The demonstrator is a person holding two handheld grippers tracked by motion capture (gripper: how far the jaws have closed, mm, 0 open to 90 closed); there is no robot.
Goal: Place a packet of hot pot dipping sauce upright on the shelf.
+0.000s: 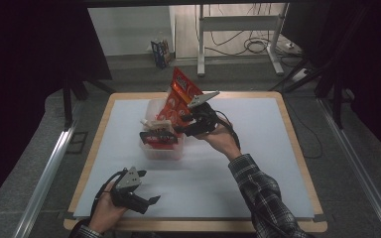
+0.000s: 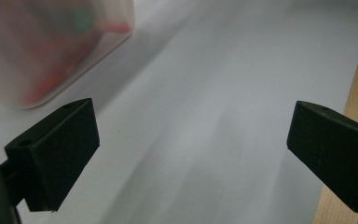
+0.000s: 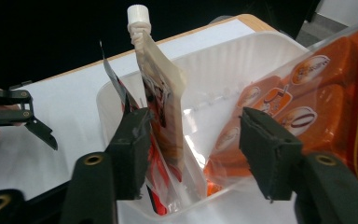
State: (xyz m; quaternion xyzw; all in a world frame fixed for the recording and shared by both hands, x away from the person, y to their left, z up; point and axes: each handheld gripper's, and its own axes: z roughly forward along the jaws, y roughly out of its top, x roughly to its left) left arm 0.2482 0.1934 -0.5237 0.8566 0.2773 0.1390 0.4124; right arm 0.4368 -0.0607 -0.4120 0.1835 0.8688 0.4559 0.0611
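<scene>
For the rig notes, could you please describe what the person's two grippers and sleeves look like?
Both the left gripper and the right gripper are black with two blocky jaws, each topped by a grey three-cornered plate and trailing a black cable. The right sleeve is a dark plaid shirt sleeve.

Left gripper (image 1: pixel 151 201): black body with a grey three-cornered plate on top and a black cable looping behind. Right gripper (image 1: pixel 179 130): same build; its black jaws had ribbed inner pads and brass-coloured pivot rivets. The person's right sleeve (image 1: pixel 260 191) was dark plaid flannel.
</scene>
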